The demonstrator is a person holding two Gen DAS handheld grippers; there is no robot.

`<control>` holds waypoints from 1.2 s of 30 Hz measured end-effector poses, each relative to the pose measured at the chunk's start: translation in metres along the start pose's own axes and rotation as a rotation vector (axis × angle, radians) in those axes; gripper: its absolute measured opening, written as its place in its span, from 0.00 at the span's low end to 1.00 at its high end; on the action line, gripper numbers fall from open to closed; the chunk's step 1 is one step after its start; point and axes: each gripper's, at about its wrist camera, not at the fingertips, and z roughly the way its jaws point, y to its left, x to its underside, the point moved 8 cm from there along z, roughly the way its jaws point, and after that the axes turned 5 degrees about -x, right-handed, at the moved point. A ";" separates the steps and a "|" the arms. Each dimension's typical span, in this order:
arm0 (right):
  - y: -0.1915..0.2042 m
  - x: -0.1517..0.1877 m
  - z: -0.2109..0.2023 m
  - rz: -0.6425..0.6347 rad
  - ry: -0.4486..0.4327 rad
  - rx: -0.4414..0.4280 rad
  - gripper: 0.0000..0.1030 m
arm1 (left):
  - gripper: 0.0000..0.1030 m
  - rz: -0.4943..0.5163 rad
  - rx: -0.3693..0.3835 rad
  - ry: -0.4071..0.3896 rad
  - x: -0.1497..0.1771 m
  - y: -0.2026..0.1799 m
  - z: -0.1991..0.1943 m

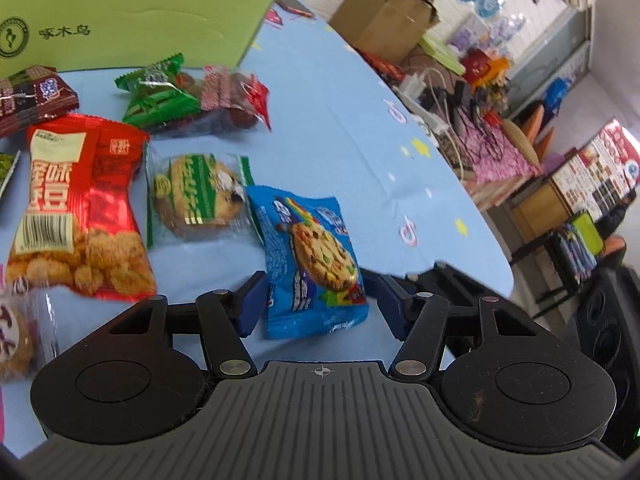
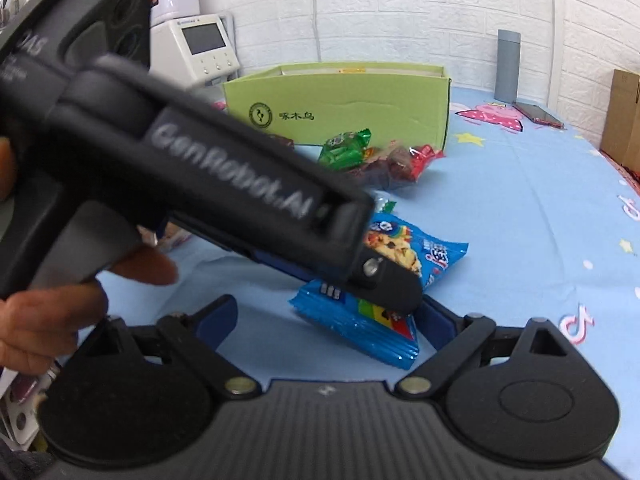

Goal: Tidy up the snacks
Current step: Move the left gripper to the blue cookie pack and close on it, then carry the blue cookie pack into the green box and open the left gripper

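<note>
Ahead of both grippers we saw the table (image 1: 360,128), covered in pale blue cloth, and at its far side the green cardboard box (image 2: 344,108), standing open.

Between the box and the left gripper (image 1: 316,304) lay the loose snacks: the red packet (image 1: 80,204) far to its left, the green-wrapped biscuit (image 1: 196,196) just ahead and left, and beyond that the green candy pack (image 1: 156,96) touching a clear bag of red sweets (image 1: 232,100).

The blue cookie packet (image 1: 312,256) lay flat on the cloth between the left gripper's blue pads (image 1: 250,304). The left pad stood at the packet's edge, the right pad close beside it; we could not tell whether either pad pressed on it.

The right gripper (image 2: 324,322) stood spread wide, nothing between its fingers, with the same packet (image 2: 360,320) just ahead of it. A hand (image 2: 44,320) held the left tool at the left of that view.
</note>
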 end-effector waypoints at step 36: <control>-0.035 -0.139 0.022 -0.023 -0.193 0.028 0.61 | 0.17 -0.043 -0.054 -0.234 -0.169 0.046 -0.048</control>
